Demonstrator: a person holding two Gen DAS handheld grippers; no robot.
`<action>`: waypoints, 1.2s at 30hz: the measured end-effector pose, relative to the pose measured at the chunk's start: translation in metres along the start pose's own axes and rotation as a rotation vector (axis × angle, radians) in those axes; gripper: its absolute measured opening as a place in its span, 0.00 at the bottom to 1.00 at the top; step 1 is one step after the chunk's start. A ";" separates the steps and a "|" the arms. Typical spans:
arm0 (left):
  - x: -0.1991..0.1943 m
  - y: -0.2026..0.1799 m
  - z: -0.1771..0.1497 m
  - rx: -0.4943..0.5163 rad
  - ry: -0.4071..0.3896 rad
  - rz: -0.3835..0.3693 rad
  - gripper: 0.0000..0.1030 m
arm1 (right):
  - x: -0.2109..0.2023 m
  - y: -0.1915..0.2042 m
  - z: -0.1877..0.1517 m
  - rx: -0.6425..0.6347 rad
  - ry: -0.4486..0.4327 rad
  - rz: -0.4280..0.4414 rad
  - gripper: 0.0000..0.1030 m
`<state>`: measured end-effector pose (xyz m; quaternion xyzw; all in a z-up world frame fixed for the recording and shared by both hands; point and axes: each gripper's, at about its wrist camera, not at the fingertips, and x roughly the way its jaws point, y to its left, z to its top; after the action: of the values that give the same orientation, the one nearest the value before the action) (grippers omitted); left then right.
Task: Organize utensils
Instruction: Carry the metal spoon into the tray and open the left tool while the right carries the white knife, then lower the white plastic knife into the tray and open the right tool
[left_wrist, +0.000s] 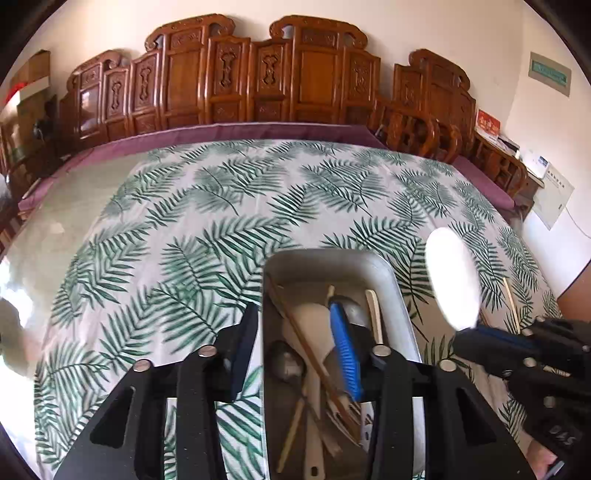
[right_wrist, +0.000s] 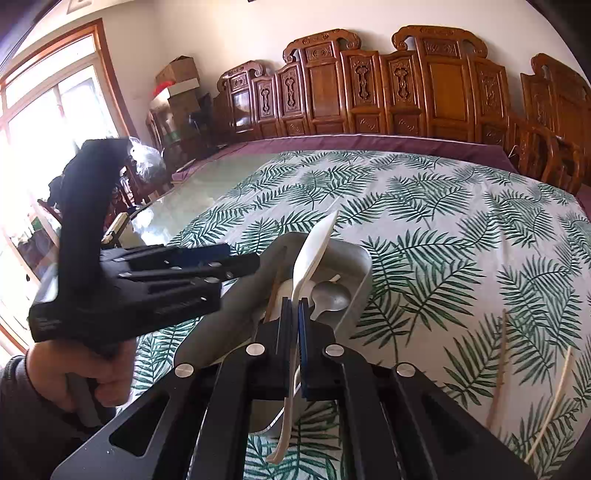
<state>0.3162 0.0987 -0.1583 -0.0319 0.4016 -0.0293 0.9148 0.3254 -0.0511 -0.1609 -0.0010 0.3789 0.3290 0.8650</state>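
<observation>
White plastic, a flat spatula (right_wrist: 312, 254) stands clamped by its handle between the closed pads of the right gripper (right_wrist: 293, 314), its long axis running up and away from the camera, the broad blade tipped toward the far wall and hanging above the grey metal tray (right_wrist: 364, 266). In the left wrist view the same blade (left_wrist: 452, 277) shows as a bright oval to the right of the tray (left_wrist: 384, 266), pointing up and slightly left. The left gripper (left_wrist: 295, 347) has its jaws partly apart, gripping nothing, straddling the tray's left wall: one finger outside over the fern-print tablecloth (left_wrist: 221, 206), the other over the tray's contents. Inside lie a brown chopstick (left_wrist: 306, 350) slanting from far left to near right, metal spoons (left_wrist: 286, 363) and pale utensils, mostly lengthwise. Two pale chopsticks (right_wrist: 498, 369) lie loose on the cloth (right_wrist: 443, 206) to the right, well apart from the tray. A hand (right_wrist: 92, 373) grips the left tool's handle.
</observation>
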 end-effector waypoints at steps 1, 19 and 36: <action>-0.004 0.003 0.001 -0.003 -0.012 0.006 0.43 | 0.002 0.001 0.000 0.001 0.000 0.003 0.05; -0.020 0.039 0.006 -0.052 -0.040 0.057 0.78 | 0.055 0.005 0.004 0.035 0.056 0.048 0.08; -0.021 -0.006 0.004 -0.012 -0.061 0.017 0.92 | -0.034 -0.053 -0.011 -0.001 -0.005 -0.141 0.41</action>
<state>0.3043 0.0943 -0.1398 -0.0348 0.3741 -0.0179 0.9266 0.3311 -0.1147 -0.1595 -0.0273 0.3753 0.2674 0.8871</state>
